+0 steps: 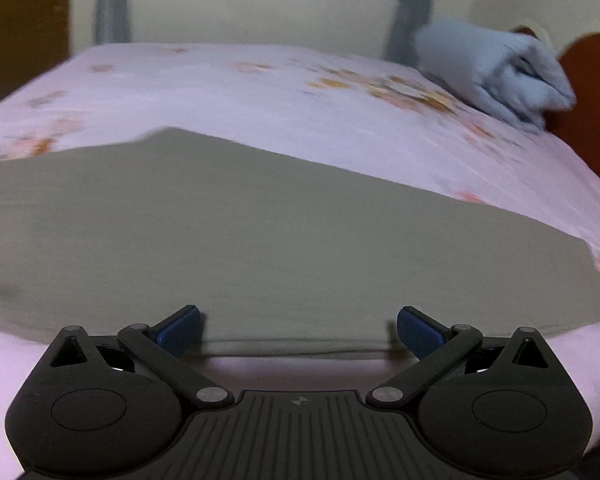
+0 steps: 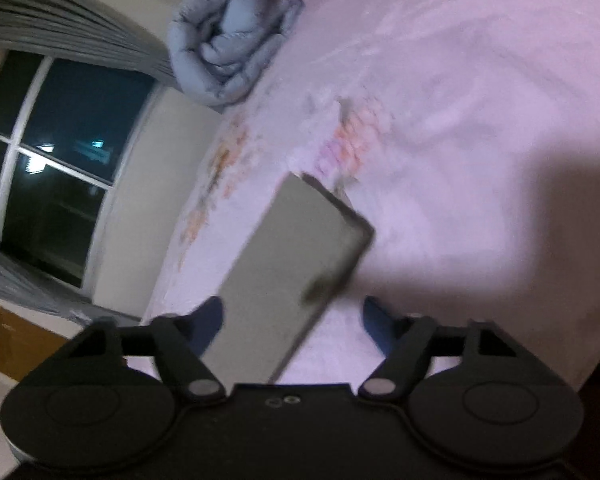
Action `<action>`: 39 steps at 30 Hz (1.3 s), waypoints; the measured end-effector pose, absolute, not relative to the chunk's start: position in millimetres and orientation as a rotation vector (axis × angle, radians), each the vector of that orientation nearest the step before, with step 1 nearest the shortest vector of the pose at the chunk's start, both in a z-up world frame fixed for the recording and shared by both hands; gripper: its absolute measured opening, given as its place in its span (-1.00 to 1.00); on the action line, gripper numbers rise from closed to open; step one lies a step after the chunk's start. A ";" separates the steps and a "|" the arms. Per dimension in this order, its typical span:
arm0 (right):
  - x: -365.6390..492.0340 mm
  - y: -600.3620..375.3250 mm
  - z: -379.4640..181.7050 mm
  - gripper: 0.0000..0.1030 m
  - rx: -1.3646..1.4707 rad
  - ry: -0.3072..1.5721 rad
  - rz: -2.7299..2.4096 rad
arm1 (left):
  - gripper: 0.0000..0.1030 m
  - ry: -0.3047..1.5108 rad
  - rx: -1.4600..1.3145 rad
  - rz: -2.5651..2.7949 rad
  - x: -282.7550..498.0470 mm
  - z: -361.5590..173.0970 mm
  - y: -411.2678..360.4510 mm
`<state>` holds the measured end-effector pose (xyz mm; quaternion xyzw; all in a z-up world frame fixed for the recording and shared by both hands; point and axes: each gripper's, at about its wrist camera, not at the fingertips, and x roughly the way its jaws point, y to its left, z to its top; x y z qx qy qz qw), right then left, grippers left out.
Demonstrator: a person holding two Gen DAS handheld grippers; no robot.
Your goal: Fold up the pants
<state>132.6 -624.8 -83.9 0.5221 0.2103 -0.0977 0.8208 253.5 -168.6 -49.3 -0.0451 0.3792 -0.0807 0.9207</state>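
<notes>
Folded pants [image 1: 220, 232] flat on bedsheet [image 1: 260, 92]

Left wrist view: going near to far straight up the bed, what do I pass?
left gripper → grey-green pants → pink floral bedsheet → cream wall; the rolled blue blanket sits far right, level with the sheet's far edge.

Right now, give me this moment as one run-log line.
pants: grey, folded flat on pink bedsheet | left gripper: open, empty | right gripper: open, pants between fingers, ungripped | blue blanket: far corner
</notes>
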 end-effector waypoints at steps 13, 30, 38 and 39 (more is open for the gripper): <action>125.1 -636.8 -115.3 -0.35 1.294 0.326 -0.214 | 1.00 0.766 0.089 -0.155 240.2 -64.0 -274.8; 138.8 -649.9 -121.3 -0.47 1.318 0.317 -0.192 | 1.00 0.778 0.051 -0.120 253.4 -75.3 -271.1; 133.1 -639.8 -125.5 -0.55 1.282 0.333 -0.185 | 1.00 0.779 0.036 -0.126 254.0 -75.1 -268.5; 132.5 -640.4 -126.7 -0.55 1.290 0.319 -0.183 | 1.00 0.779 0.037 -0.127 254.2 -75.4 -268.3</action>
